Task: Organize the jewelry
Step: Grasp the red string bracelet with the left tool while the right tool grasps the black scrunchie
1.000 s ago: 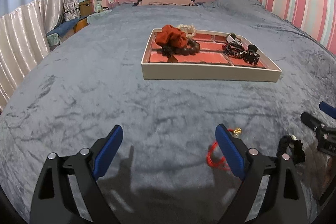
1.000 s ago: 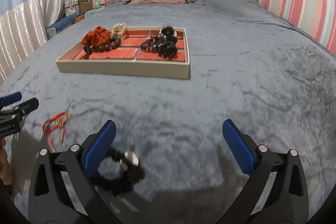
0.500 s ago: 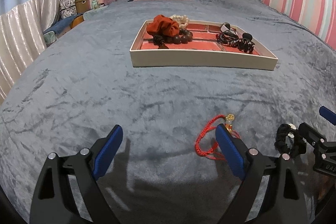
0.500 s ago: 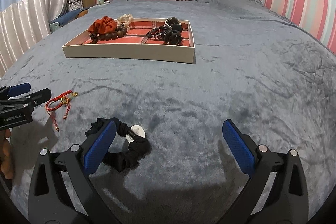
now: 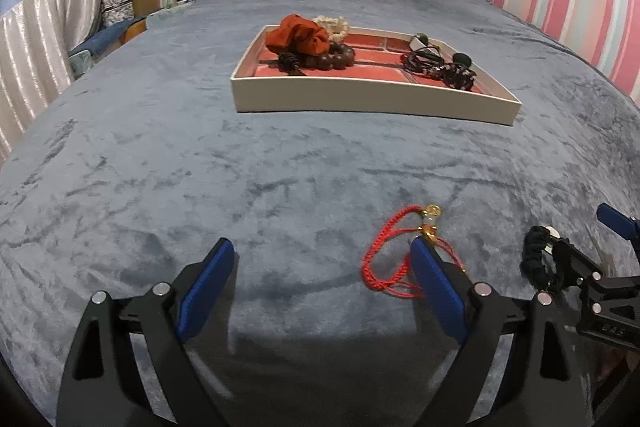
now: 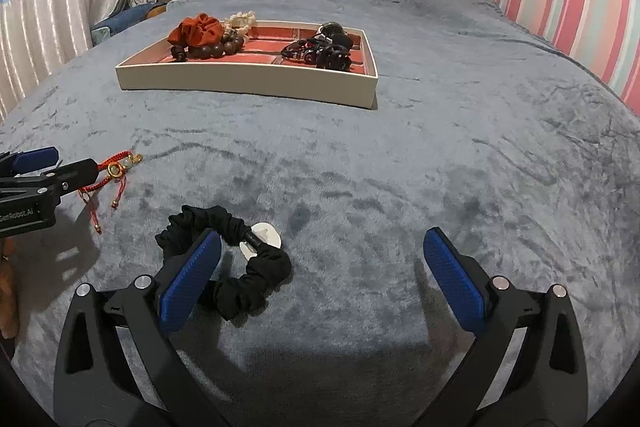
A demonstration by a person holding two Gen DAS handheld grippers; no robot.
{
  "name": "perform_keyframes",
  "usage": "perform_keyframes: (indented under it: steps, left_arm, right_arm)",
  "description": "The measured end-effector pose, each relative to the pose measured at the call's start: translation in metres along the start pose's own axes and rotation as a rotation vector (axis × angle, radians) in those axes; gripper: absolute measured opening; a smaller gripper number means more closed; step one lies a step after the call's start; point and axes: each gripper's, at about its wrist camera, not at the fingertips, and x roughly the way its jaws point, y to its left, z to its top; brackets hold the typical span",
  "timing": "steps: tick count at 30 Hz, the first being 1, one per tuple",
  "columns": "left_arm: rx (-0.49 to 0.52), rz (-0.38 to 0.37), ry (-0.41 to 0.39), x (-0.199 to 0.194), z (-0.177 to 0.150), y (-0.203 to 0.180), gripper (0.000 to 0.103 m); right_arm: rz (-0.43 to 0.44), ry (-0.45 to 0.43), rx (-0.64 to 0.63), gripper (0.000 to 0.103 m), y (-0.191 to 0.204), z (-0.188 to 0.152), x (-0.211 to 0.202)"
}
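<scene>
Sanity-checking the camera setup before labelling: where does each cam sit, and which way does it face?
Left wrist: sits on the left gripper, looking along its open fingers, angled down over the grey bed toward the tray; red cord bracelet by its right finger.
Right wrist: sits on the right gripper, same heading, fingers open; black scrunchie at its left finger; part of a hand at left edge.
Shared: tray, bracelet, scrunchie, bed, and each view catches the other gripper.
</scene>
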Motion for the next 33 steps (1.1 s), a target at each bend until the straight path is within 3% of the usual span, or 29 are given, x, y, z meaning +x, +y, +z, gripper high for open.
perform_keyframes:
  steps: [5,10,13,17,21,23,25,33]
  left_arm:
    - [0.016,-0.030,0.024,0.006,-0.001,-0.003,0.088]
    - [0.071,-0.038,0.043,0.011,-0.001,-0.015,0.084]
    - [0.086,-0.064,0.046,0.012,-0.001,-0.017,0.065]
    - [0.084,-0.067,0.042,0.013,-0.001,-0.017,0.046]
    - [0.068,-0.060,0.029,0.011,0.000,-0.014,0.025]
    - [0.064,-0.079,0.028,0.011,0.000,-0.013,0.012]
    - [0.068,-0.081,0.028,0.010,0.000,-0.013,0.008]
    - [0.068,-0.098,-0.004,0.003,0.001,-0.014,0.005]
  right_arm:
    - [0.006,0.025,-0.014,0.091,0.002,-0.001,0.006]
    - [0.036,0.053,-0.001,0.071,0.000,-0.002,0.013]
    - [0.063,0.060,0.005,0.059,-0.001,-0.002,0.015]
    - [0.086,0.065,0.003,0.045,0.000,-0.002,0.015]
    - [0.106,0.062,-0.003,0.023,0.001,-0.002,0.014]
    - [0.108,0.063,-0.003,0.022,0.001,-0.002,0.014]
    - [0.113,0.061,0.000,0.022,0.001,-0.002,0.013]
    - [0.122,0.037,-0.003,0.018,0.001,-0.001,0.006]
